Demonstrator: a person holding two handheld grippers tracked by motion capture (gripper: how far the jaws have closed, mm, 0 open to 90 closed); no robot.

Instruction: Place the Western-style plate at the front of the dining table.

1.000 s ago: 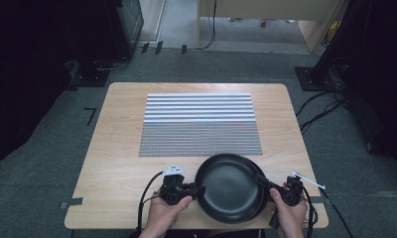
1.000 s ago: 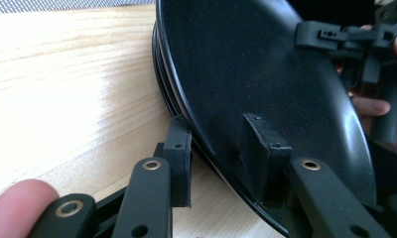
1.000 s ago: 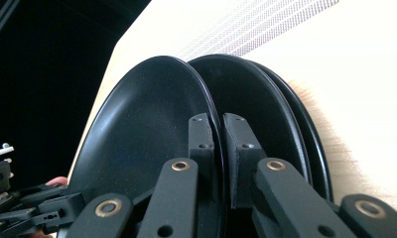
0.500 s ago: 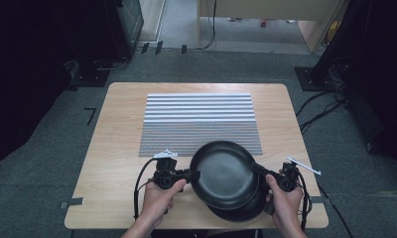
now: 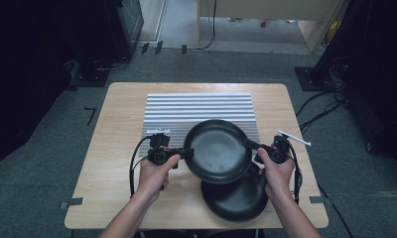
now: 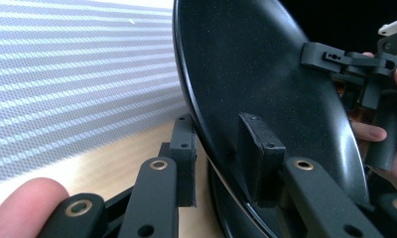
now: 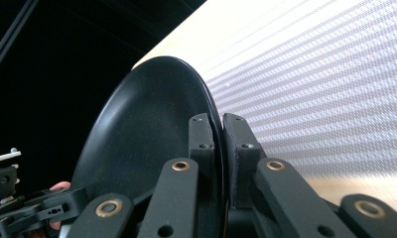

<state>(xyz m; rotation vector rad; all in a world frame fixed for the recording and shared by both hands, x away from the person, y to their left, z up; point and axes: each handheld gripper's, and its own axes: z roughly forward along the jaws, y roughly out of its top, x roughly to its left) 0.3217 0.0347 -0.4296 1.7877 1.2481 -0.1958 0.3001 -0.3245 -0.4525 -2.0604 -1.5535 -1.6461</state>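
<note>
Lifted since a second ago, the upper black plate (image 5: 219, 151) now hangs tilted above the lower black plate (image 5: 236, 196), which lies on the desk (image 5: 112, 148) near its front edge. Both left tongs (image 5: 186, 153) and right tongs (image 5: 251, 145) are clamped on opposite rims of the raised plate. Separation looks done; what seems left is setting it down, perhaps on the striped mat (image 5: 196, 109) just beyond.

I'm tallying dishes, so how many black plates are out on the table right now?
2: one black plate is held above the table between the left gripper and right gripper; a second plate lies beneath it, near the front edge.
</note>
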